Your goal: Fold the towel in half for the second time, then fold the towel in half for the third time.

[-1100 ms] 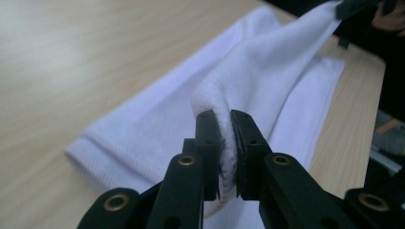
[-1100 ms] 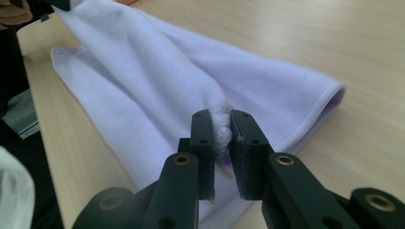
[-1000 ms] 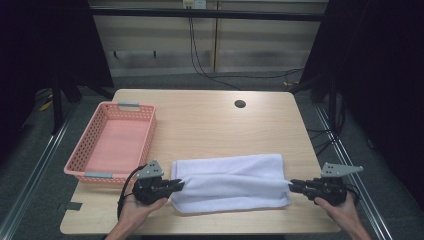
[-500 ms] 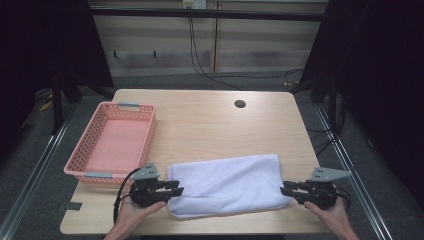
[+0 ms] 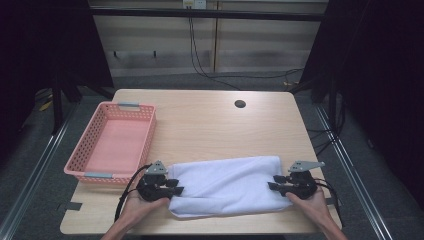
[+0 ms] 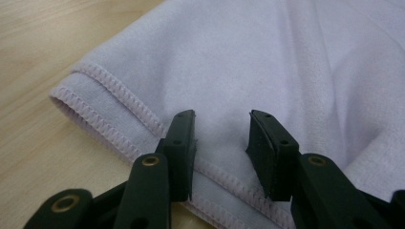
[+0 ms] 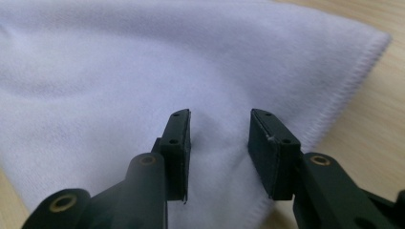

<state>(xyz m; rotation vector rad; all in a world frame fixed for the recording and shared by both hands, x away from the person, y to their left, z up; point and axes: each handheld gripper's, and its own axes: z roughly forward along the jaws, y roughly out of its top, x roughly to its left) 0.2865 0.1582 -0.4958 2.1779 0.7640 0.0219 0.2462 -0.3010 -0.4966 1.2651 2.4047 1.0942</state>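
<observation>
A white folded towel (image 5: 227,185) lies along the near part of the wooden table (image 5: 200,120). My left gripper (image 5: 176,186) sits at its left end and my right gripper (image 5: 272,184) at its right end, each held in a hand. In the left gripper view the left gripper (image 6: 222,143) stands open over the towel's stitched hem (image 6: 114,95). In the right gripper view the right gripper (image 7: 218,143) stands open over the towel (image 7: 119,71) near its edge. Both pairs of jaws have just been opening, with cloth lying loose between the pads and not pinched.
An empty pink basket (image 5: 112,145) stands at the table's left, close to the left hand. A round dark hole (image 5: 240,104) is in the far part of the tabletop. A strip of dark tape (image 5: 70,206) marks the near left corner.
Both grippers have come down and toward the near edge, the right one also inward. The towel, stretched between them before, now rests slack on the table, and both jaws have opened off it.
</observation>
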